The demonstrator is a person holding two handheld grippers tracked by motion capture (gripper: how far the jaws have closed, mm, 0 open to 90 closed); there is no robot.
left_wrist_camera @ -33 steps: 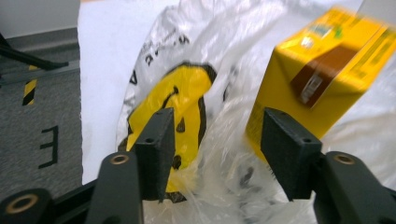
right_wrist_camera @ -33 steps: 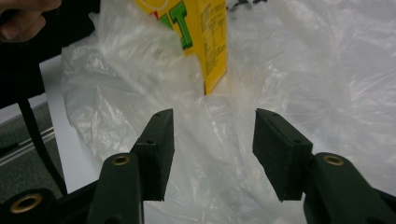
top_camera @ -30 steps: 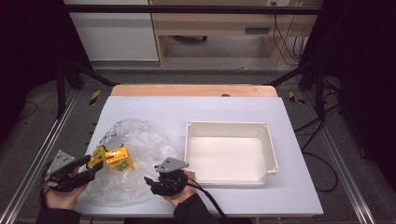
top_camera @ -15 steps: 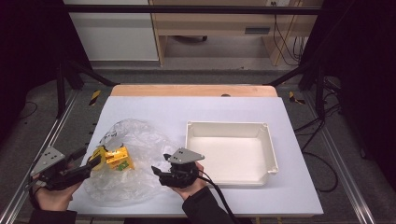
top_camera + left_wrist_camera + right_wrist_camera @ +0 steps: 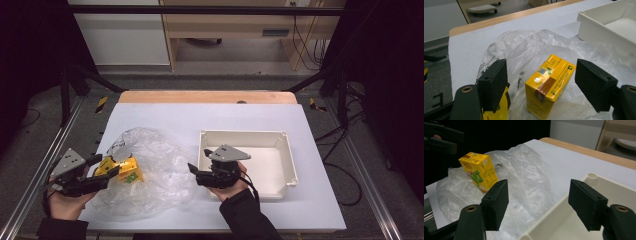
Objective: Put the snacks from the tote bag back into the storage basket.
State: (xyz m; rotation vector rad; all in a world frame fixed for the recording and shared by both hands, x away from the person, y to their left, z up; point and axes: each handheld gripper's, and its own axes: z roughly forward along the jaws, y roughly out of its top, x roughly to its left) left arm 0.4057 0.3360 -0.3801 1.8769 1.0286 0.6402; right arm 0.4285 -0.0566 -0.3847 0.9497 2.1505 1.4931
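A yellow drink carton [image 5: 127, 170] [image 5: 550, 82] [image 5: 479, 171] stands on a crumpled clear plastic bag [image 5: 160, 175] [image 5: 531, 47] [image 5: 524, 177] at the table's left front. My left gripper [image 5: 106, 167] [image 5: 541, 67] is open around the carton. Its jaws have just been opening and the pads stand clear of the carton's sides. A second yellow piece [image 5: 497, 106] shows under its left jaw. My right gripper [image 5: 194, 173] [image 5: 537, 195] is open with nothing between its jaws, which have also just been opening. It hovers at the left wall of the white tray [image 5: 286, 150] [image 5: 564, 220].
The tray [image 5: 596, 22] is empty and sits right of the bag on the white table sheet [image 5: 200, 117]. A wooden strip [image 5: 207, 96] runs along the far edge. Metal frame rails [image 5: 30, 195] flank the table on both sides.
My right gripper has moved right and up, from the bag's edge to the tray's left wall, with its jaws wider. The left gripper's jaws have spread away from the carton and it has risen a little.
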